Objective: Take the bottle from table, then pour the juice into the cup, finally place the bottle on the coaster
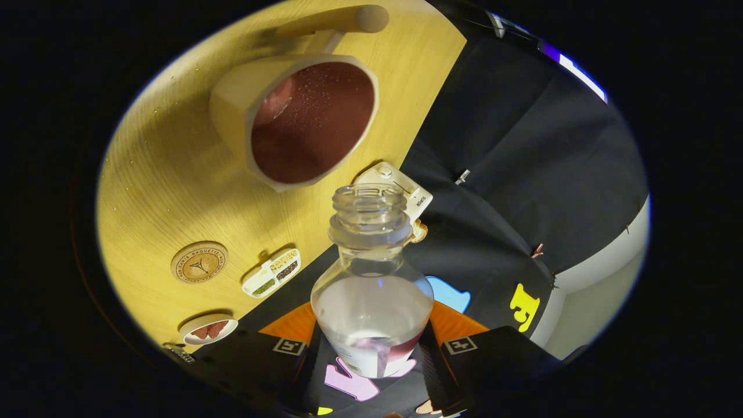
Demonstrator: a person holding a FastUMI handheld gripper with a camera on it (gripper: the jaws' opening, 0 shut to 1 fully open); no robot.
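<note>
A clear uncapped bottle [371, 278] sits between my two fingers, and my gripper [371, 348] is shut on its body. Only a little reddish juice lies low in the bottle, near the fingers. The whole scene is tilted. Beyond the bottle's open neck stands a cream cup [302, 122] with a wooden handle, holding dark red juice with bubbles on top. The cup rests on the wooden table [174, 174]. A round cork coaster [199, 262] lies on the table, off to the side of the bottle and nearer to me than the cup.
A small white divided dish [271, 273] with seeds lies by the coaster. A round dish with a butterfly picture [208, 329] sits near the table's edge. A white device [400, 188] lies just behind the bottle's neck. Black cloth wall [511, 174] stands past the table.
</note>
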